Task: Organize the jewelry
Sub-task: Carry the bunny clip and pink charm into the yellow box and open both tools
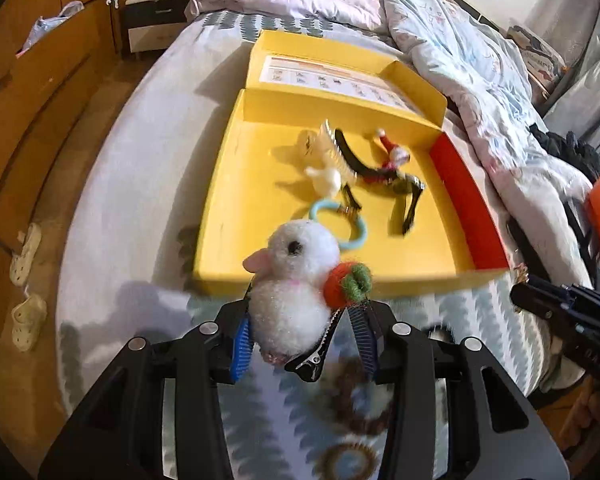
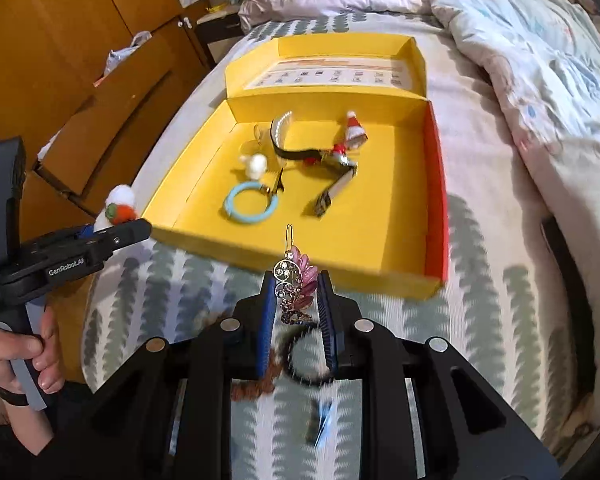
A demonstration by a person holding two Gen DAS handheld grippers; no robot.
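My left gripper (image 1: 300, 322) is shut on a white fluffy bunny hair clip (image 1: 296, 280) with an orange carrot, held just before the near wall of the open yellow box (image 1: 236, 184). It also shows at the left of the right wrist view (image 2: 118, 206). My right gripper (image 2: 294, 300) is shut on a pink and gold jewelled hair clip (image 2: 294, 280), just short of the yellow box (image 2: 204, 168). In the box lie a blue hair ring (image 2: 250, 204), a white bunny clip (image 2: 256, 166), a black pearl band (image 2: 284, 136), a Santa clip (image 2: 354, 132) and a dark barrette (image 2: 332, 196).
The box sits on a bed with a patterned sheet (image 2: 500, 240). A crumpled duvet (image 2: 540, 60) lies to the right and behind. A black hair tie (image 2: 304, 360) and a brown one (image 2: 256, 388) lie under my right gripper. Wooden cupboards (image 2: 60, 40) stand to the left.
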